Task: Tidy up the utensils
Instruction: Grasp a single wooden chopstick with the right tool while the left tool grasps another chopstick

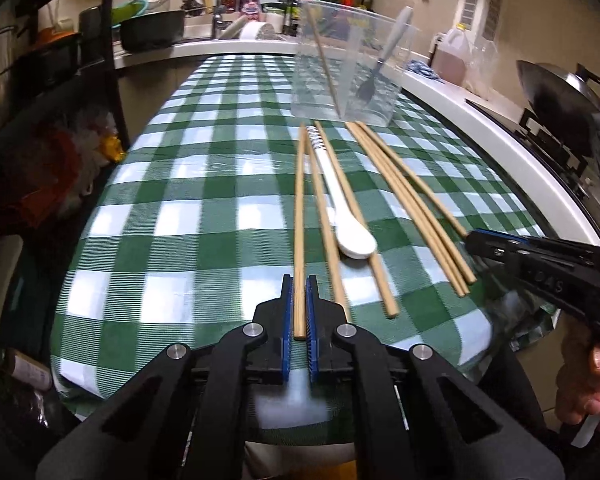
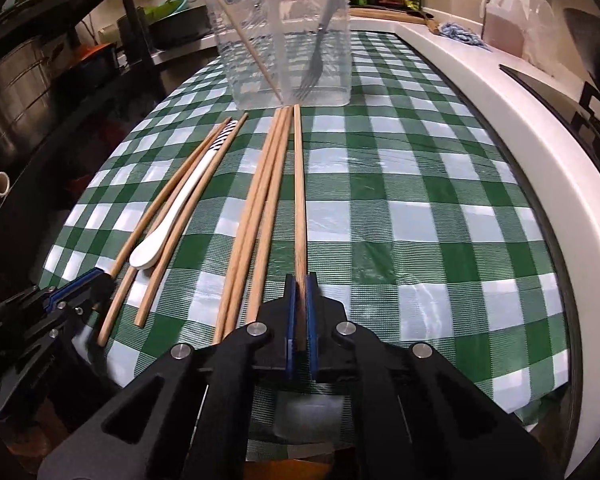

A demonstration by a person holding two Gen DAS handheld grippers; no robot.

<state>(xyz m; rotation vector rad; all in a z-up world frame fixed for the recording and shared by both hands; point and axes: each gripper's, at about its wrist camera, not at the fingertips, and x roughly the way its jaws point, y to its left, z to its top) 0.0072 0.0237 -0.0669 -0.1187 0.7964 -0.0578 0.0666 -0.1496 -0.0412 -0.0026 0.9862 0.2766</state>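
Now each hand-held gripper, left hand-held gripper (image 1: 300, 306) and right hand-held gripper (image 2: 300, 308), clamps one chopstick's near end on the checked surface (image 2: 400, 220): leftmost chopstick (image 1: 299, 220) and rightmost chopstick (image 2: 299, 200).

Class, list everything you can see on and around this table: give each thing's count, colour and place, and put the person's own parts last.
chopsticks on cloth: seven, tan, lying lengthwise before the tub
spoon: one, white, among the left chopsticks
tub: one, clear, far end of cloth
chopstick in tub: one, tan, leaning
fork: one, grey, leaning in tub
tablecloth: one, green-white check
left gripper: black-blue, shut on leftmost chopstick
right gripper: black-blue, shut on rightmost chopstick
hand: one, lower right
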